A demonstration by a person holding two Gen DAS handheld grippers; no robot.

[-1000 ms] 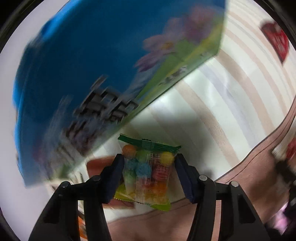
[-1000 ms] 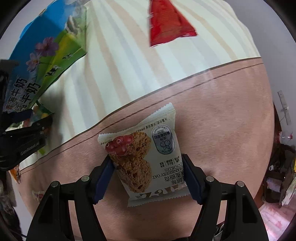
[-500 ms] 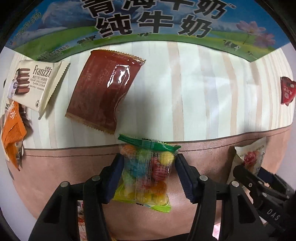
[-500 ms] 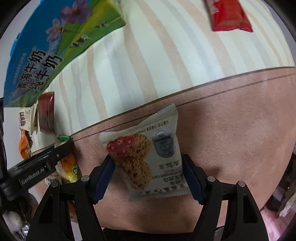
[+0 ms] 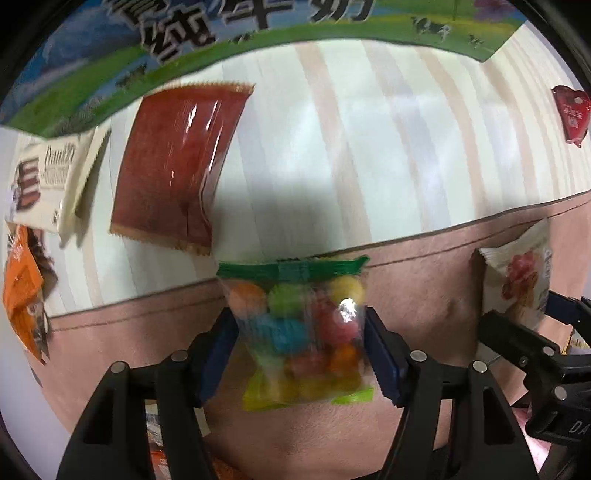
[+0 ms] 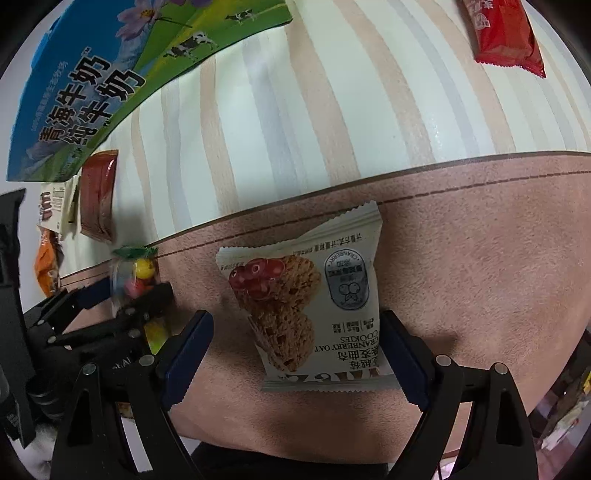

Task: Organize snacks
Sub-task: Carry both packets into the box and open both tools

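Since the earlier frame the left wrist view has dropped closer to the surface (image 5: 332,155), so the brown packet (image 5: 177,166) now looms larger and the milk carton (image 5: 258,33) sits cropped at the top edge; the left gripper (image 5: 299,339) has its fingers clenched on the candy bag (image 5: 299,332), held above the pink border of the cloth, with a white biscuit packet (image 5: 48,184) and an orange packet (image 5: 24,291) lying at left and a red packet (image 5: 570,110) far right. Right wrist view: the right gripper (image 6: 295,354) frames the cranberry oat cookie packet (image 6: 306,306), its right finger touching the packet edge while the left finger stands slightly apart, so whether it grips cannot be told. Judged step: carrying both snacks toward the group lying at left; the next move calls for lowering each packet beside the others before the fingers release
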